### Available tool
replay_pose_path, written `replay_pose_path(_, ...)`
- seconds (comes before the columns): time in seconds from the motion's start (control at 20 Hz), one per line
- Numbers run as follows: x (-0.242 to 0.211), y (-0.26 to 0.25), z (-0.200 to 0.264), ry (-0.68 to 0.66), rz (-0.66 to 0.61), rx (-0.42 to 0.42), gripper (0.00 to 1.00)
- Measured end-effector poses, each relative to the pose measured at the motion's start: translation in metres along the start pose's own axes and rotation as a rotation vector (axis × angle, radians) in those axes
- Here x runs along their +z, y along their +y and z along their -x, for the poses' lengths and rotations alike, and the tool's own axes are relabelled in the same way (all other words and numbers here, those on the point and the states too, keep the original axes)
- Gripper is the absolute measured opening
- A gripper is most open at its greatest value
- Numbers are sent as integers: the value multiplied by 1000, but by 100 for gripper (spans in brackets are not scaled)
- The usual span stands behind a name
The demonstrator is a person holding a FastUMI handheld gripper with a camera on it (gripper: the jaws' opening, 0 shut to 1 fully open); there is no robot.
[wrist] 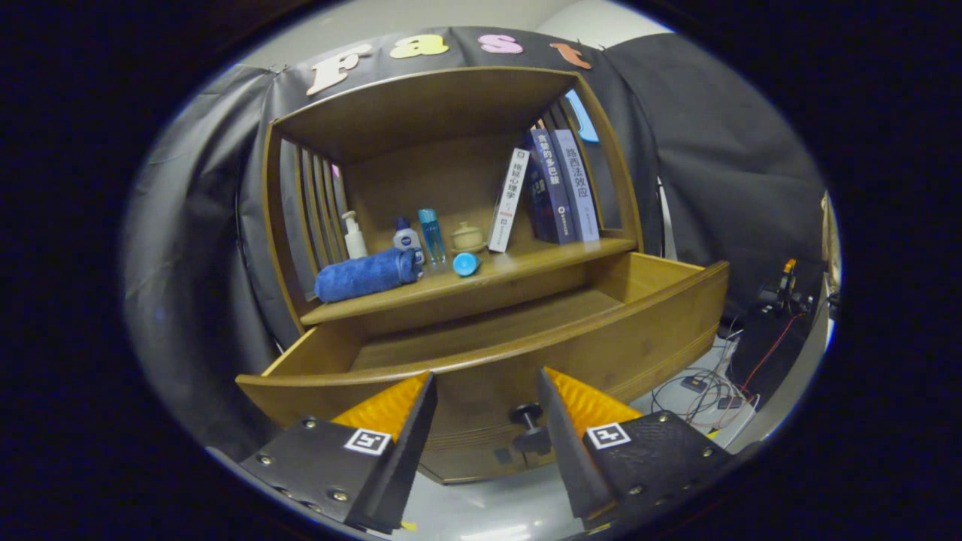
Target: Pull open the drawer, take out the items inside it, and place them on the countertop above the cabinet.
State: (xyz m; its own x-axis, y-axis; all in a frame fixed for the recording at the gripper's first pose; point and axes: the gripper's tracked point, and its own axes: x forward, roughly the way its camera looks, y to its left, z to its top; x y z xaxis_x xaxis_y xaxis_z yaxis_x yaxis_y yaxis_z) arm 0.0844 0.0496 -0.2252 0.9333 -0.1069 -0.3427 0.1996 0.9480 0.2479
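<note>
Gripper empty, jaws standing apart, dark round knob between the fingers, untouched. Brown wooden drawer pulled well open; visible part of its floor bare. Already up on the wooden countertop: rolled blue towel, small blue cap, bottles. Towel probably soft and light, best pinched across the roll's middle. Cap likely slippery, taken by the rim.
</note>
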Motion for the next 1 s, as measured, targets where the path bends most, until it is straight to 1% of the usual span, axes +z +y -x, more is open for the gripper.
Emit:
replay_pose_path(0.3,-4,3,-4,13,-29,26,80)
replay_pose_path(0.45,5,6,-5,-19,-27,41,80)
replay_pose_path(0.5,-1,9,-9,7,-3,54,80)
replay_pose_path(0.55,3,11,-12,-9,-10,64,80)
replay_pose_path(0.75,4,14,-26,-4,-37,113,81)
replay_pose_path(1.0,8,17,-52,-24,-53,119,81)
